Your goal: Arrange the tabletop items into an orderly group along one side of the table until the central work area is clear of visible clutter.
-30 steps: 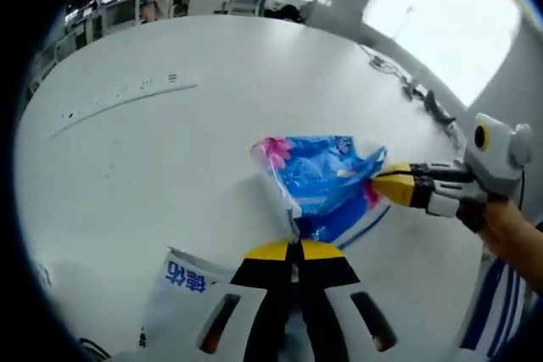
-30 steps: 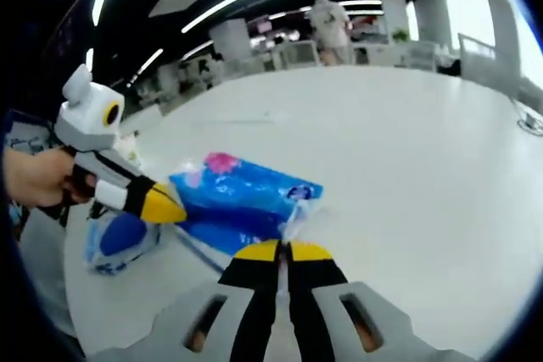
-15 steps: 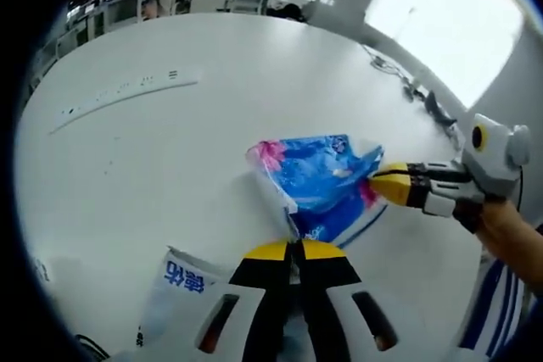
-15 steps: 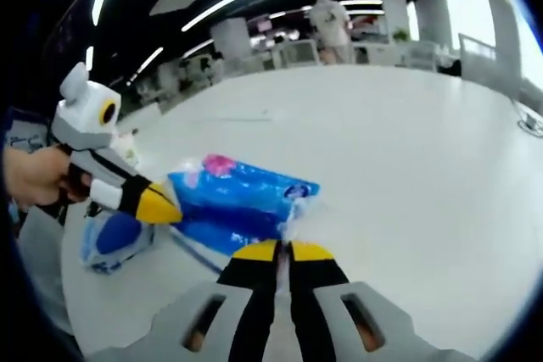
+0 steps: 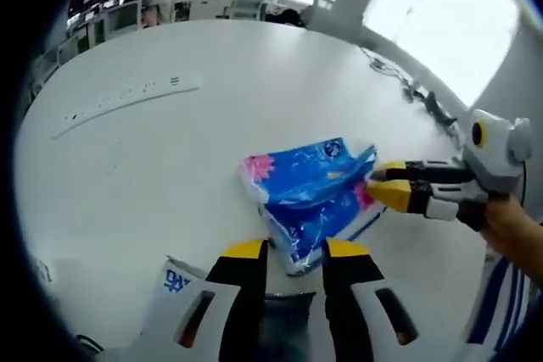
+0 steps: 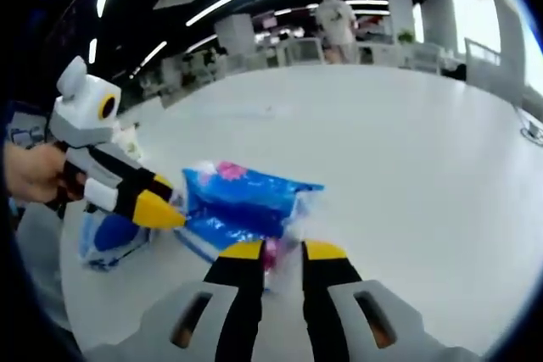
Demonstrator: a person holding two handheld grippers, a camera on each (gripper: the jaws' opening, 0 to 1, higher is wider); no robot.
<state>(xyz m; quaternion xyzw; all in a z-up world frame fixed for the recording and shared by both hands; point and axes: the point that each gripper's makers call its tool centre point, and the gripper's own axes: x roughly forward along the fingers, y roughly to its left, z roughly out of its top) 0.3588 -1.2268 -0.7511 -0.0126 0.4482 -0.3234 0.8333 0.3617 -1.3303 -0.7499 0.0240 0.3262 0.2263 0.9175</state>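
Observation:
A blue tissue pack [image 5: 307, 194] with pink flowers lies on the white table [image 5: 153, 167]. My left gripper [image 5: 297, 252] is open, its yellow-tipped jaws standing either side of the pack's near end. The right gripper [image 5: 373, 186] comes in from the right, its tips at the pack's far corner. In the right gripper view the same pack [image 6: 246, 201] lies just ahead, with its crinkled plastic end between the jaws of my open right gripper [image 6: 284, 252]. The left gripper [image 6: 174, 214], held by a hand, points at the pack's left end.
A white pack with blue lettering [image 5: 174, 284] lies by my left jaw. A blue and white pack [image 6: 110, 239] sits at the table's near edge. A long white strip [image 5: 127, 95] lies far left, and cables [image 5: 399, 74] at the far right edge. A person [image 6: 335, 23] stands beyond.
Both grippers were shut on the ends of the blue pack and have now opened. The pack has dropped flat and sits a little nearer to both cameras.

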